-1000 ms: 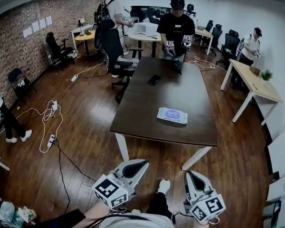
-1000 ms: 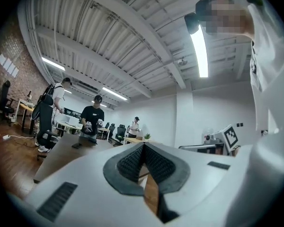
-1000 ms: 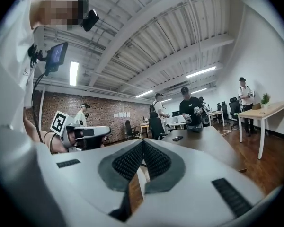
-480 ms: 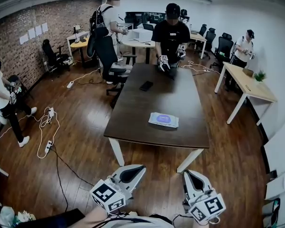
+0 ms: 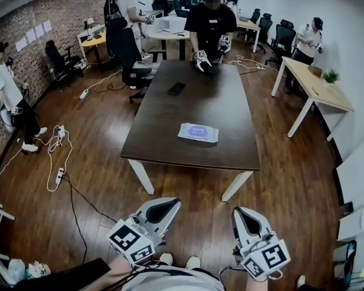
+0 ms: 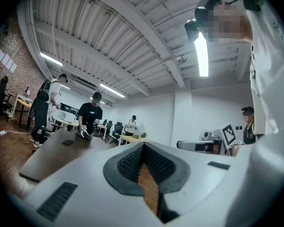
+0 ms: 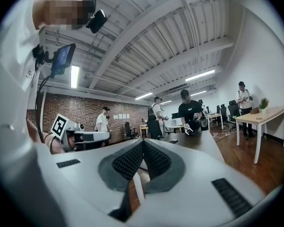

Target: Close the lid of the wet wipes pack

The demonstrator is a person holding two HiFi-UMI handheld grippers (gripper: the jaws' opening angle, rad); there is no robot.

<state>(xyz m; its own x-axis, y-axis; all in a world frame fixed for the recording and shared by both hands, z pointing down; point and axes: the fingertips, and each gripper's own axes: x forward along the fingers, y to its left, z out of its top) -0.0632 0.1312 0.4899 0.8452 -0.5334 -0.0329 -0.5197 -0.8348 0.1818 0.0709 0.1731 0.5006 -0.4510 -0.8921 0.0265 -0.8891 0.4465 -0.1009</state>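
Your left gripper [image 5: 167, 206] and right gripper [image 5: 243, 216] both have their jaws pressed together on nothing, low over the brown wooden floor [image 5: 109, 162], well short of the dark rectangular table [image 5: 218, 102]. Near its front edge lies the flat white wet wipes pack [image 5: 198, 132], with a black phone [image 5: 176, 88] beyond it. A person in black [image 5: 211, 23] stands at the far end.
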